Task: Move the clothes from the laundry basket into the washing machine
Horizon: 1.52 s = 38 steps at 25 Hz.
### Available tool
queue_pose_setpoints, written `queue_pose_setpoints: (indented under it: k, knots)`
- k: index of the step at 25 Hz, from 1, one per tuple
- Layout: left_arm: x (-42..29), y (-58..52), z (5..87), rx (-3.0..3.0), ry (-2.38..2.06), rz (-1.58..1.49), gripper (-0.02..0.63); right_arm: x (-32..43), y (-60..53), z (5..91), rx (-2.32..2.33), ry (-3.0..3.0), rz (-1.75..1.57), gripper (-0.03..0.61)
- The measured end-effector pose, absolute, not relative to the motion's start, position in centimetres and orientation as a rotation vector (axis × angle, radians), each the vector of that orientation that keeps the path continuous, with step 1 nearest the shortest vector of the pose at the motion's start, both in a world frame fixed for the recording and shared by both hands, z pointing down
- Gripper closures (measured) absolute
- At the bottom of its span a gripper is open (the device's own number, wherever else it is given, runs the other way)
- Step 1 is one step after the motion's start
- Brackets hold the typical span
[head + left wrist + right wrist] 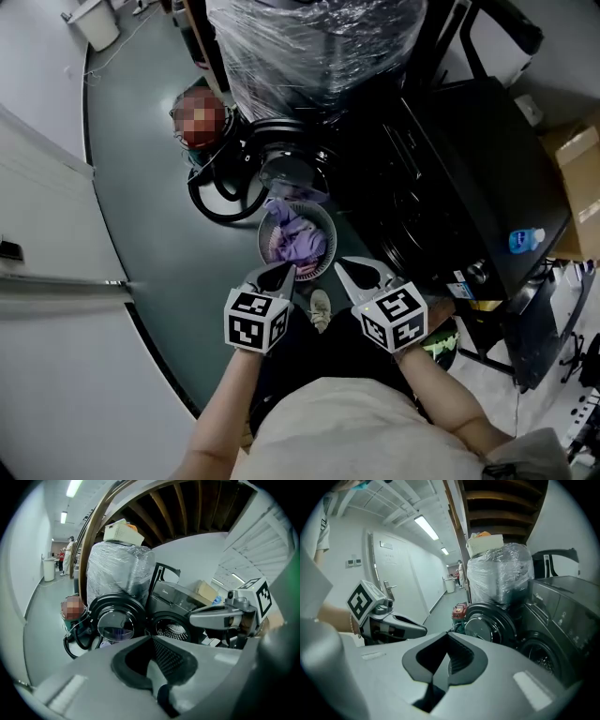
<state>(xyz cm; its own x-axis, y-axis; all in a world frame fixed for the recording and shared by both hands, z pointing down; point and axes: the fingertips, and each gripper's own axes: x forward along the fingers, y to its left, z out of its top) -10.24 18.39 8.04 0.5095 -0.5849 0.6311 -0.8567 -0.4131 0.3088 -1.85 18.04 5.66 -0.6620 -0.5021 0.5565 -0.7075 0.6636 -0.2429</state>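
Note:
A round grey laundry basket [322, 223] stands on the floor and holds purple clothes [298, 244]. It sits just in front of the black washing machine [450, 178], whose round door [286, 155] hangs open. The door [115, 620] and the drum opening [171, 627] also show in the left gripper view. My left gripper [281, 270] hovers over the basket's near rim, shut and empty. My right gripper [349, 267] hangs beside it at the basket's right, also shut on nothing. In each gripper view the jaws meet at the tips, for my left gripper [152, 639] and for my right gripper [446, 637].
A plastic-wrapped stack [319, 47] stands behind the open door. A red machine [200, 117] with a black hose [220, 202] lies left of the basket. A white door [47, 281] closes off the left. A bottle [525, 240] lies on the washing machine's top, next to a cardboard box [577, 178].

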Motion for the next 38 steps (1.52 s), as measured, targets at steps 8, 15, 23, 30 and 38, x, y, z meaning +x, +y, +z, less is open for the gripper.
queue_pose_setpoints:
  k: [8,15,23,30,38]
  knots:
    - [-11.2,14.3,12.9,2.048,-1.142,0.633,0.614,-2.4,14.0,10.1,0.908,-2.375,0.726,0.549]
    - [-12.3,12.2,21.5,1.963,-1.104,0.682,0.614,-5.0,11.6,16.7,0.871,-2.343,0.784,0.549]
    - [-14.5,8.9,33.1,1.921,-1.136,0.727,0.614,-6.1,9.6,28.4,0.848,-2.288,0.845,0.549]
    - [-15.3,7.0,43.0,1.934,-1.189,0.758,0.569,-6.9,8.3,37.8,0.802,-2.262,0.851,0.549]
    - [-17.6,2.6,50.2,1.96,-1.309,0.868,0.408,-6.4,5.6,44.9,0.926,-2.197,0.921,0.549]
